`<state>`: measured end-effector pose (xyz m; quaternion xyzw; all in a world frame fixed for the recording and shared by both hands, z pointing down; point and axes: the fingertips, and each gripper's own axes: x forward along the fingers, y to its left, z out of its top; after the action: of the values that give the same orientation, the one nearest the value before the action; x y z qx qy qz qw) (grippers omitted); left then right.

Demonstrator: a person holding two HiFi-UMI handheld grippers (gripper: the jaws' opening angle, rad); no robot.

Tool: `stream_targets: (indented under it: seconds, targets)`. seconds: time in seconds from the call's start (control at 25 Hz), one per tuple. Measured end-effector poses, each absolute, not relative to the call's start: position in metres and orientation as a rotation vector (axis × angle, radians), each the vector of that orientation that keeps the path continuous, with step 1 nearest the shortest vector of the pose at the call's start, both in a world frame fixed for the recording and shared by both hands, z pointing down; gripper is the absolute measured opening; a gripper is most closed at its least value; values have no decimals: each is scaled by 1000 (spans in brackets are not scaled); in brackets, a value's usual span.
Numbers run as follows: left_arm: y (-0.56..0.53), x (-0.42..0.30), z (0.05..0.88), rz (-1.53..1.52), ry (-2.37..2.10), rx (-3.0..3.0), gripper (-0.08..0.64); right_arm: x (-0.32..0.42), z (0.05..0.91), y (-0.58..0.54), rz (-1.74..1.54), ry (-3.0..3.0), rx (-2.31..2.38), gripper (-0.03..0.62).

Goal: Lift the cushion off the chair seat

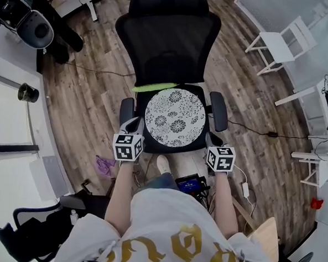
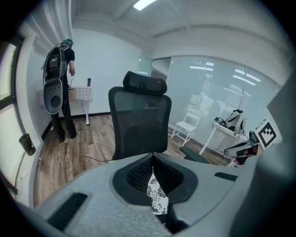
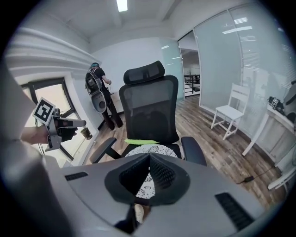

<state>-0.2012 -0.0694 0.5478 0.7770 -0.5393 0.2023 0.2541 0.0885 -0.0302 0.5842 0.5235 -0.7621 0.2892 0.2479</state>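
**Both grippers closed at the seat front, cushion not yet lifted**

You hold both forearms stretched forward and roughly parallel, one at each front corner of the seat, with both grippers tipped downward.

Your left gripper (image 1: 134, 122) has its fingers pressed together with nothing pinched. The round floral-patterned cushion (image 1: 174, 117) lies just to the right of those fingertips, flat on the seat of the black mesh office chair (image 1: 168, 42). The left-hand armrest (image 1: 126, 106) sits just ahead of them.

Your right gripper (image 1: 209, 139) is closed tight as well, and empty. The cushion lies ahead and to the left of its fingertips, and the right-hand armrest (image 1: 218, 110) lies just beyond them.

In the right gripper view the cushion sits straight ahead past the joined fingertips. A lime-green strip (image 1: 154, 88) lies at its far edge, against the backrest.

You cannot tell from any view whether either gripper touches the cushion's rim.
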Motion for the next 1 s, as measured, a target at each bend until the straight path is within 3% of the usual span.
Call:
stream_targets:
  seconds: [1.0]
  targets:
    - [-116, -199, 579, 502, -1464, 2061, 10, 108, 623, -51, 752, -1968, 1526, 12]
